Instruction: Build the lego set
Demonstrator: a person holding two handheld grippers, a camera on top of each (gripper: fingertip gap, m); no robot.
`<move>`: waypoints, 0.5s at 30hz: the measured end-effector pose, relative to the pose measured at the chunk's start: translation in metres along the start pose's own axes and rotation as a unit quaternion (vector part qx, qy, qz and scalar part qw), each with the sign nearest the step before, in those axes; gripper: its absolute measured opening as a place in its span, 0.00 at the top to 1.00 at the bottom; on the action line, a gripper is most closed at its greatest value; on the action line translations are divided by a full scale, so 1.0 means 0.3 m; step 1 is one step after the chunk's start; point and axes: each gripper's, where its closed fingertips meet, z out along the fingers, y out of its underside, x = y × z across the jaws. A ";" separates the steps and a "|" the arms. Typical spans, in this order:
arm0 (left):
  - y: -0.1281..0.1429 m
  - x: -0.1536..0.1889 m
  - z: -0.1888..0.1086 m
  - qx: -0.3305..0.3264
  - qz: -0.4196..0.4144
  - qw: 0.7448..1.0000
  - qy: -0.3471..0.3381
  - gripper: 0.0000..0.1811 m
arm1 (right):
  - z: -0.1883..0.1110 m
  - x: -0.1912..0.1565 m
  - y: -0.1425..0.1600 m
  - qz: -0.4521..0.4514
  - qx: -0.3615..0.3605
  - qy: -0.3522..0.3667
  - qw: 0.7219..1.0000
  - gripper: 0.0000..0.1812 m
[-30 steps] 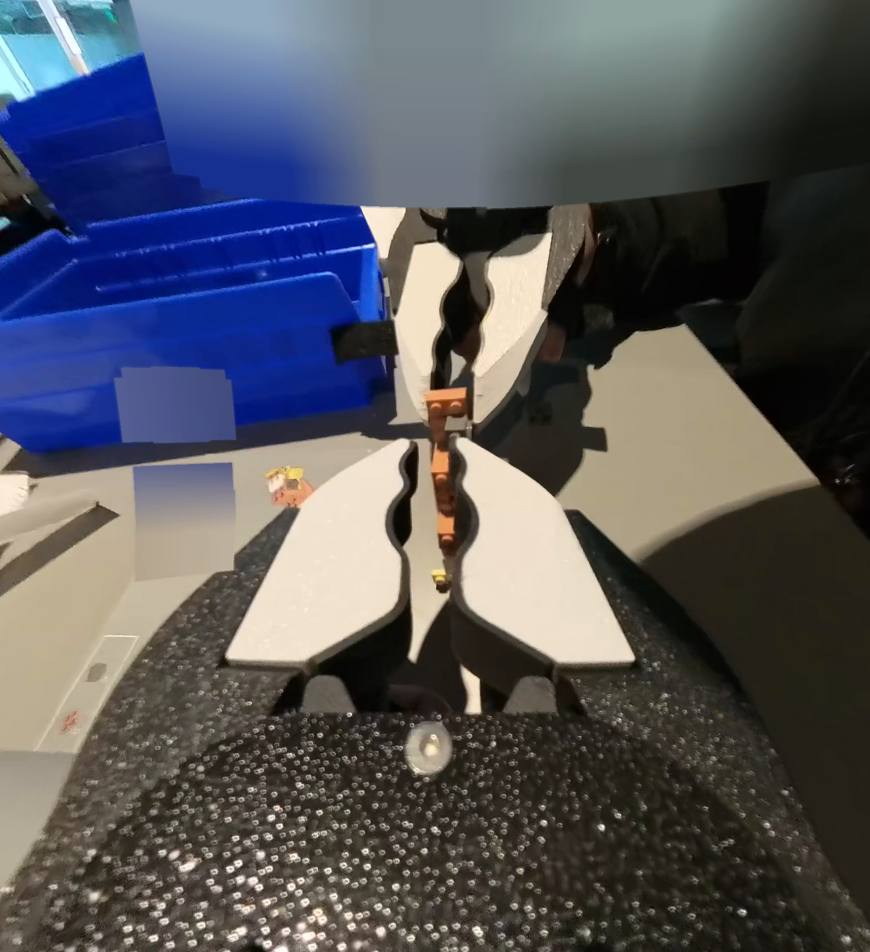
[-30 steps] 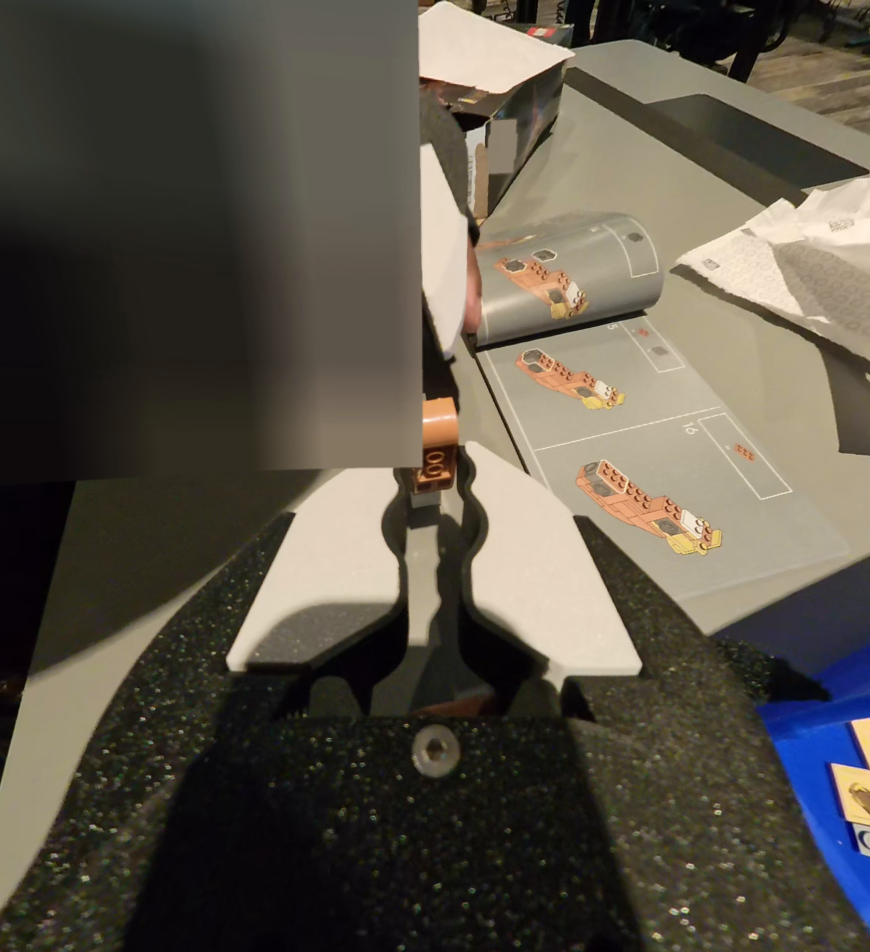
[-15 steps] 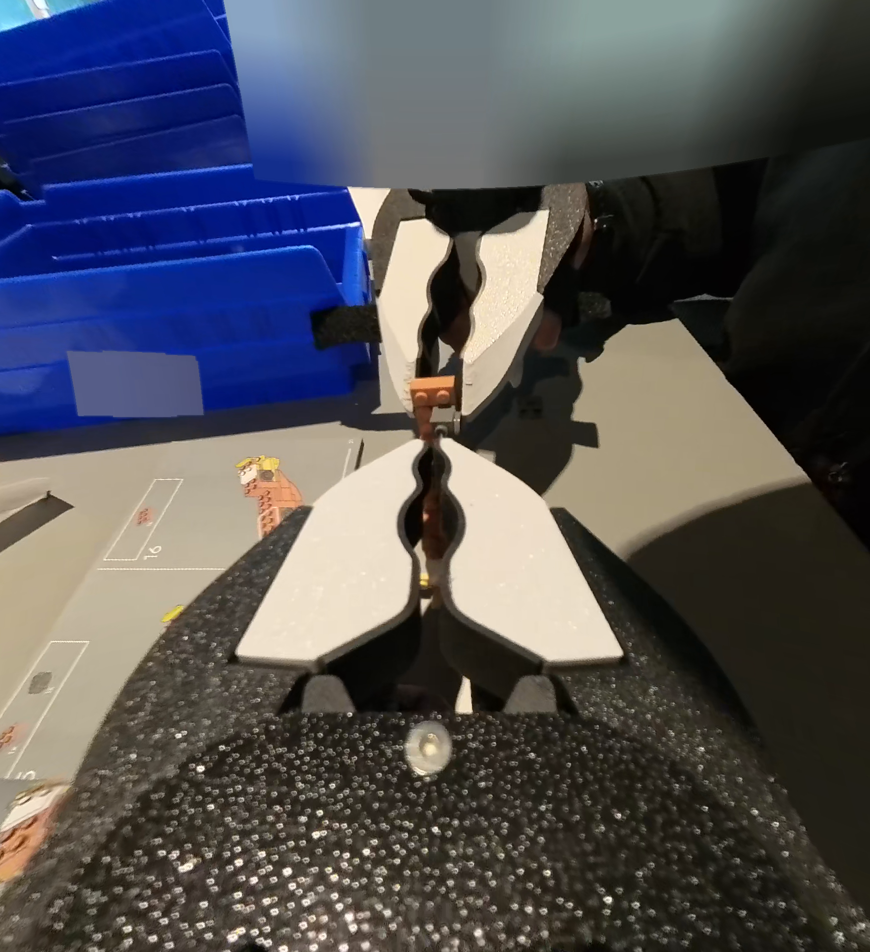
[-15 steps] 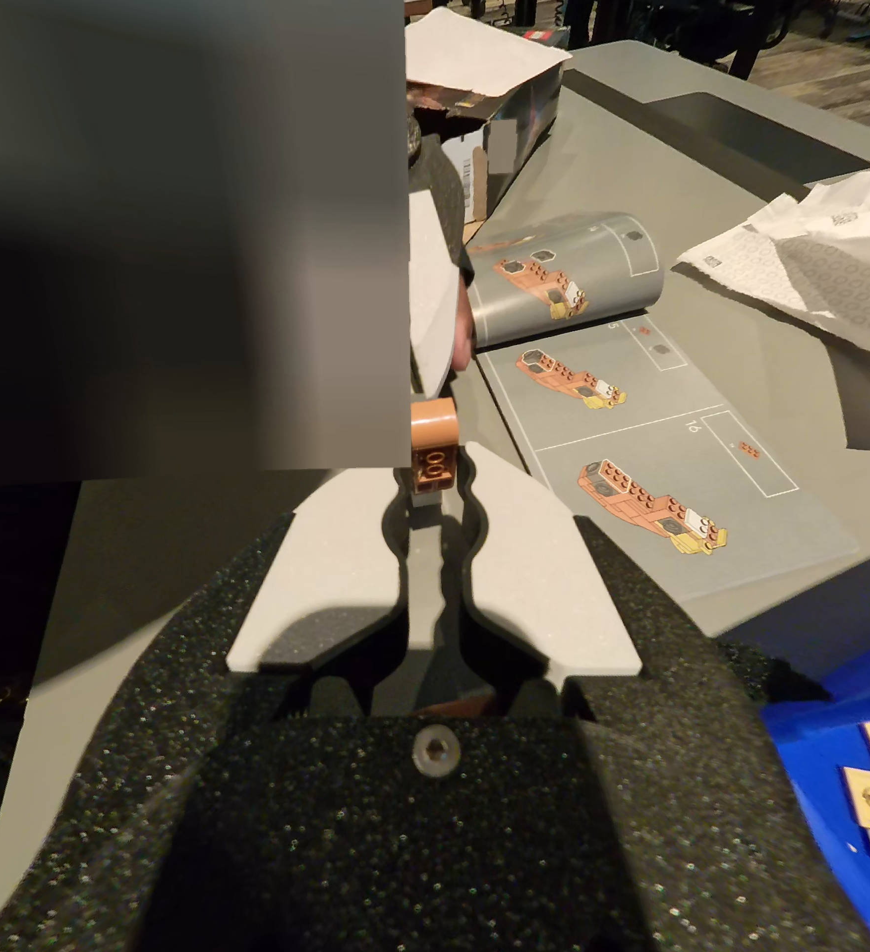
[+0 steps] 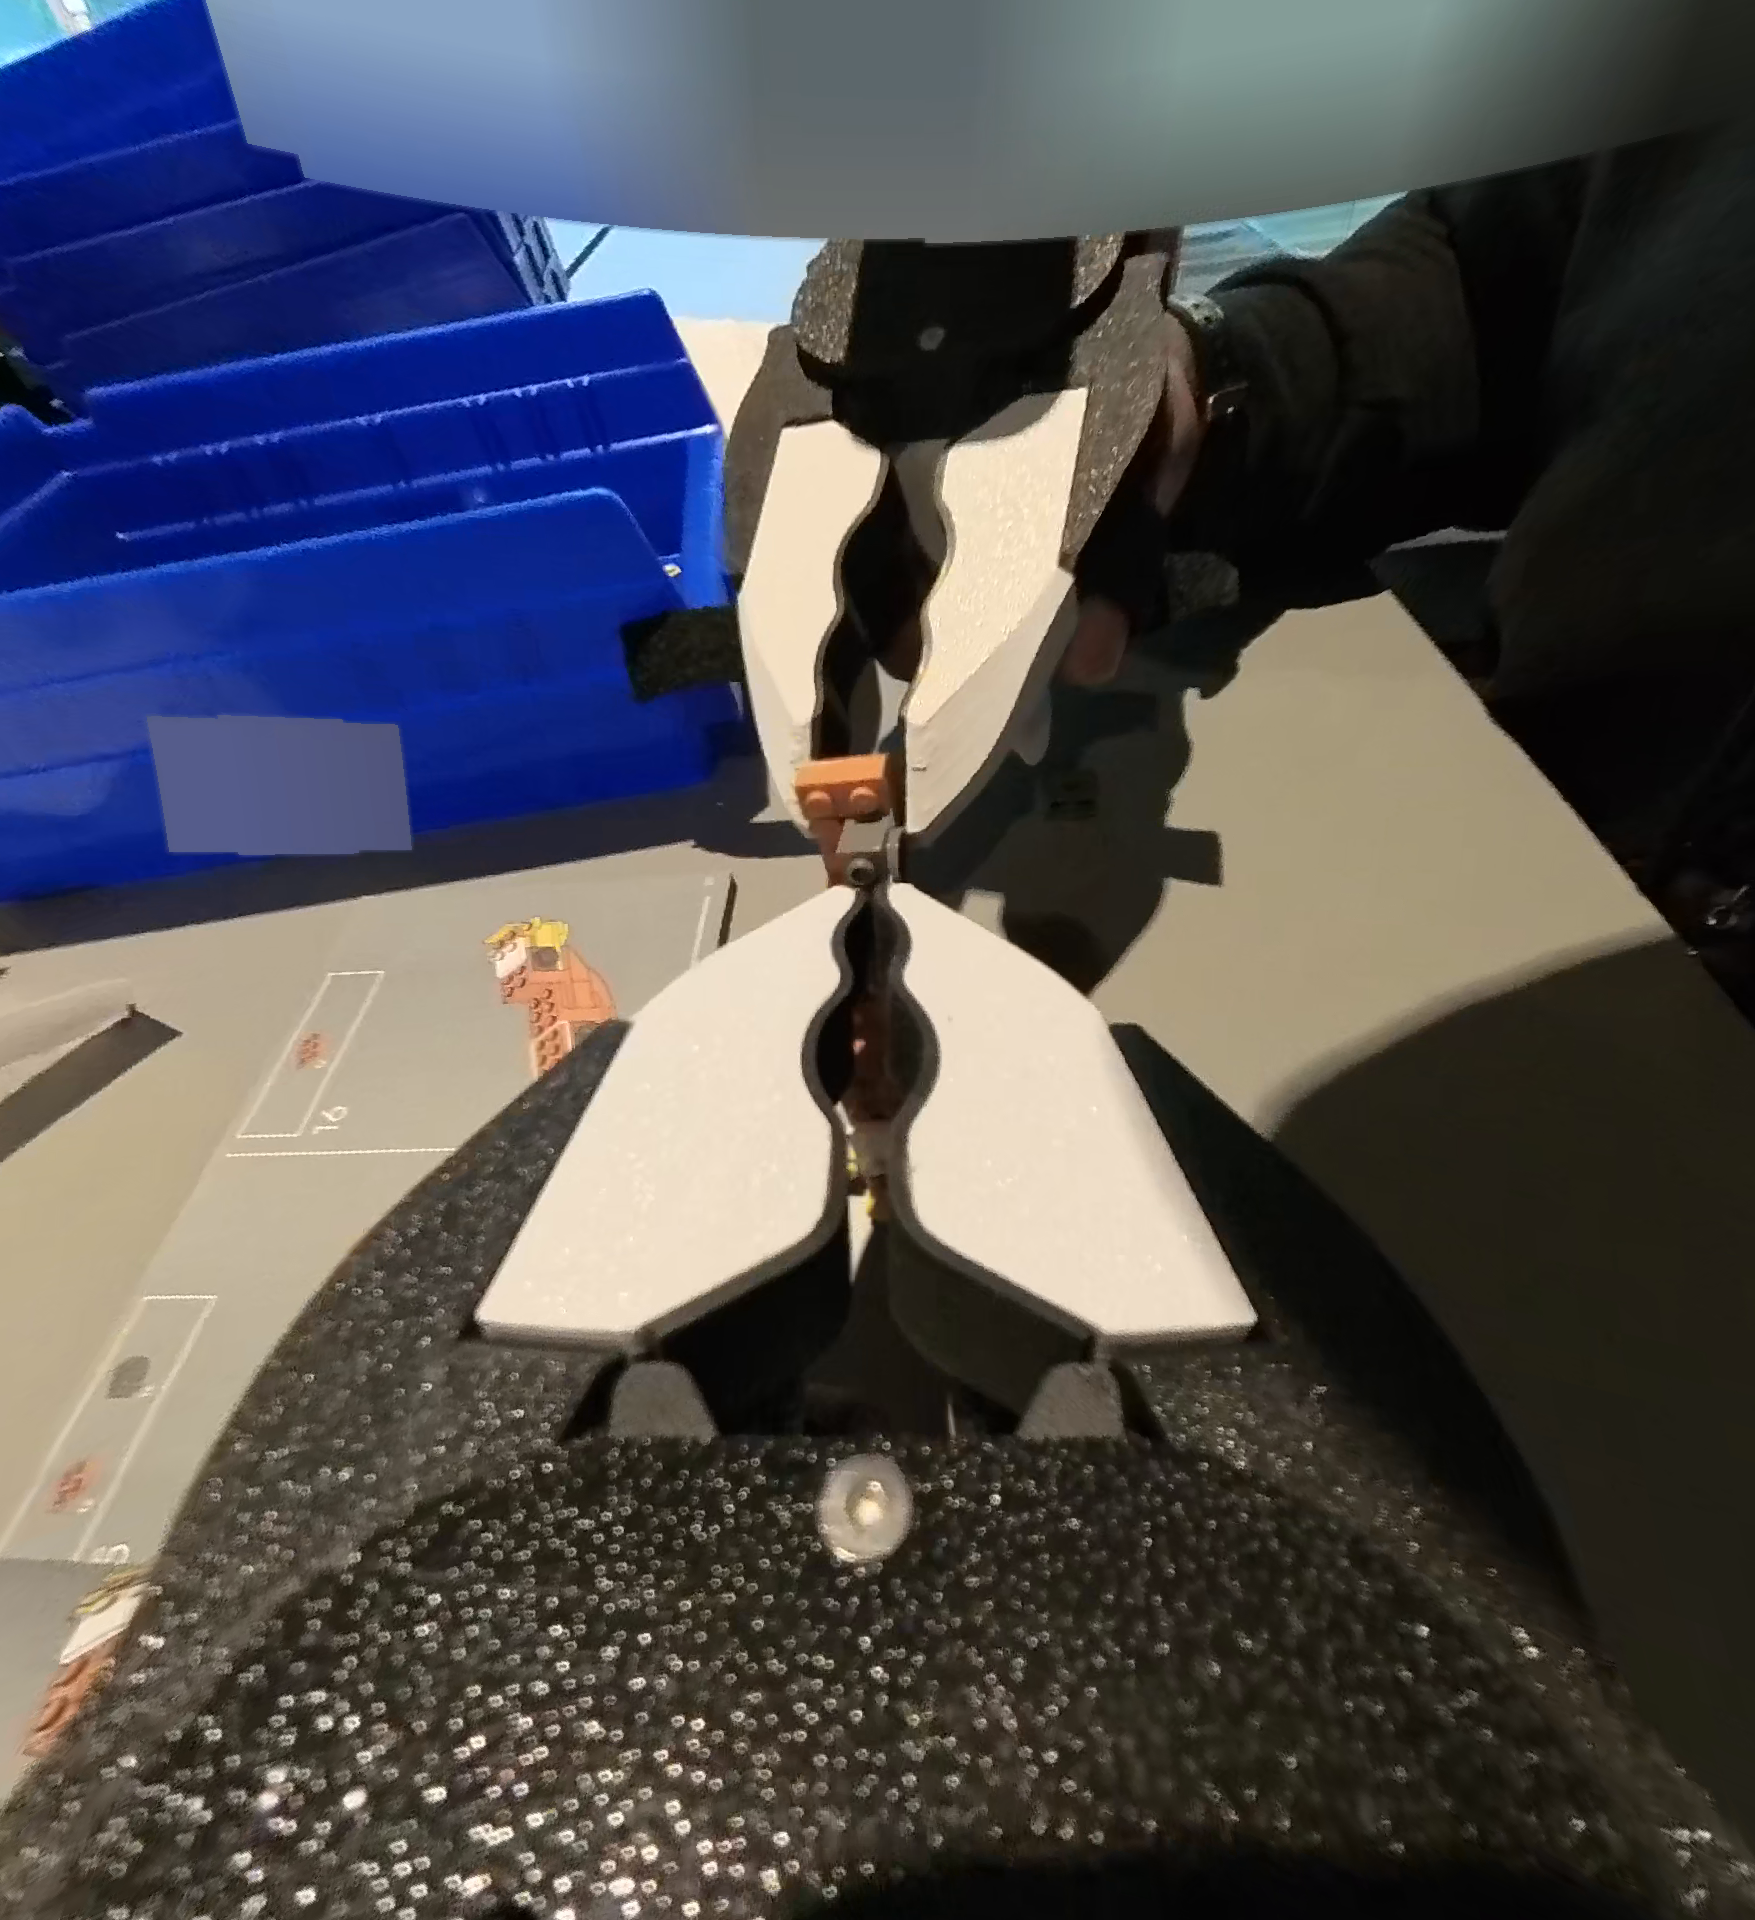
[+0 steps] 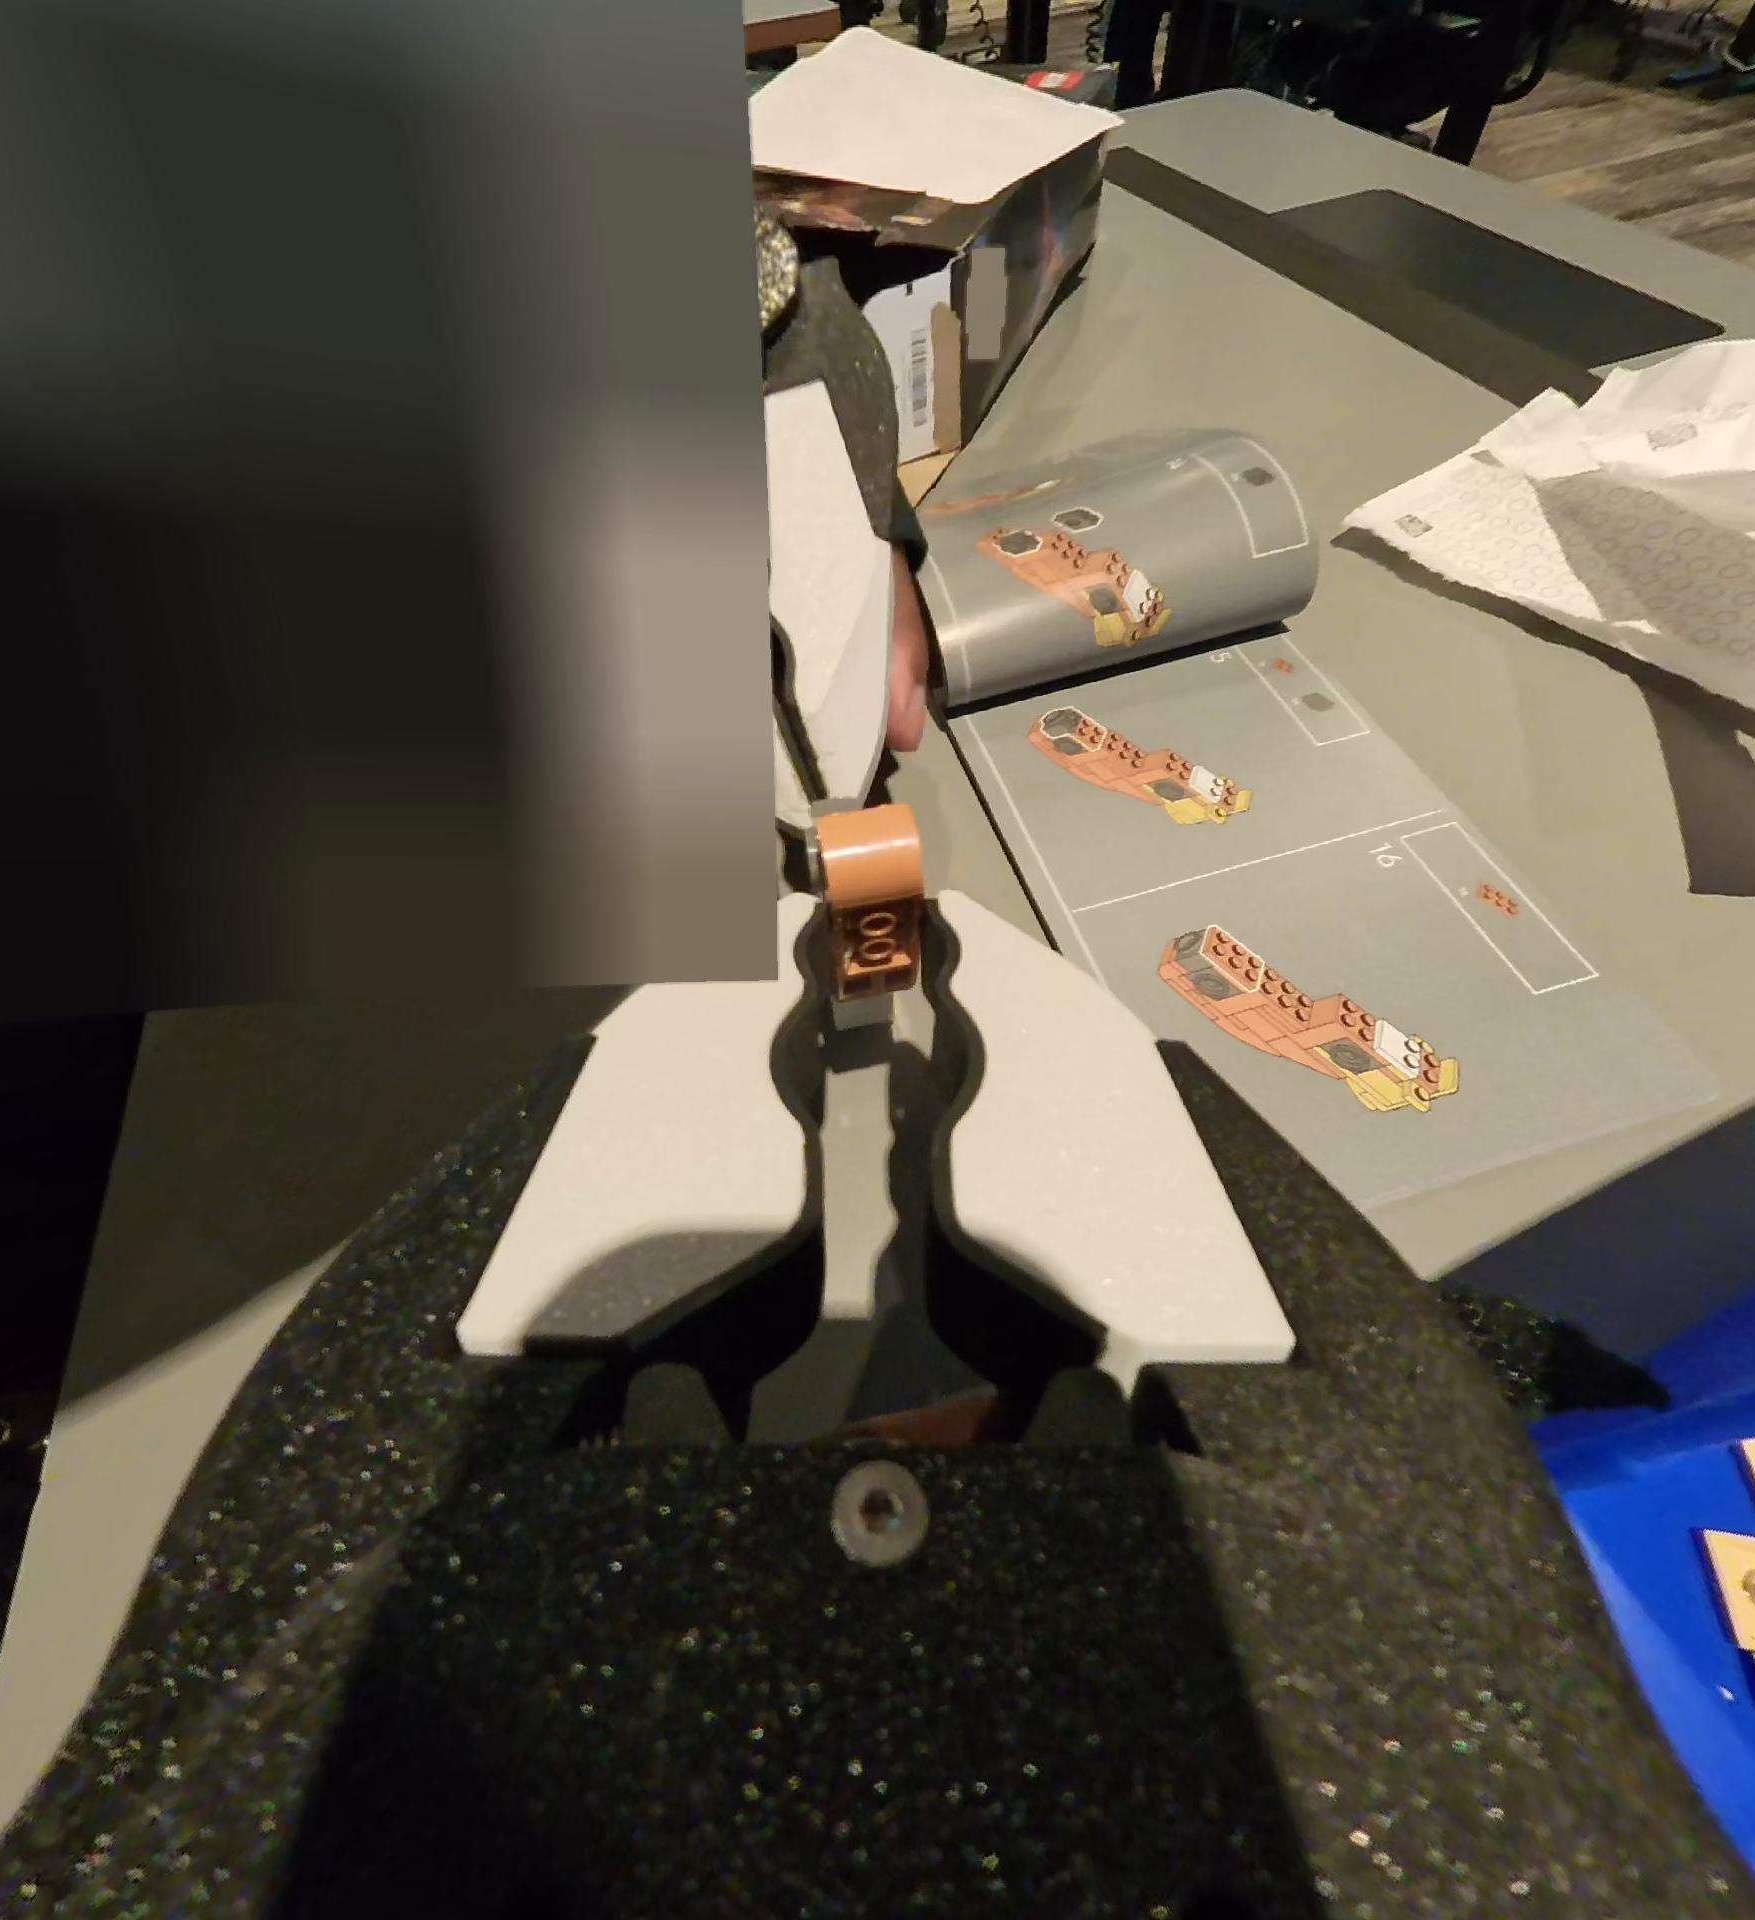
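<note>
Stacked blue storage bins [image 5: 312, 582] fill the ten o'clock part of the left wrist view, resting on the grey worktop [image 5: 1392, 831]. In the right wrist view, torn white paper bags [image 6: 1621, 540] lie crumpled at two o'clock, an opened cardboard box [image 6: 966, 260] stands at twelve o'clock, and a blue tray [image 6: 1631, 1558] sits at four o'clock.
</note>
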 end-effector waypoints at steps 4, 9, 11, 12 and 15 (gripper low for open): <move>0.000 0.003 0.000 0.002 -0.007 1.000 0.004 1.00 | 0.001 -0.001 -0.001 0.003 0.001 0.000 1.000 0.91; 0.001 0.000 -0.002 -0.001 -0.005 1.000 -0.001 1.00 | 0.004 0.001 -0.004 0.011 0.006 0.006 1.000 0.92; 0.001 -0.002 -0.002 -0.003 -0.001 1.000 -0.005 1.00 | 0.005 0.003 -0.004 0.015 0.008 0.008 1.000 0.92; 0.001 -0.003 -0.002 -0.003 0.000 1.000 -0.007 1.00 | 0.005 0.004 -0.004 0.017 0.009 0.010 1.000 0.92; 0.000 -0.004 0.000 -0.004 0.003 1.000 -0.012 1.00 | 0.005 0.006 -0.004 0.019 0.009 0.011 1.000 0.92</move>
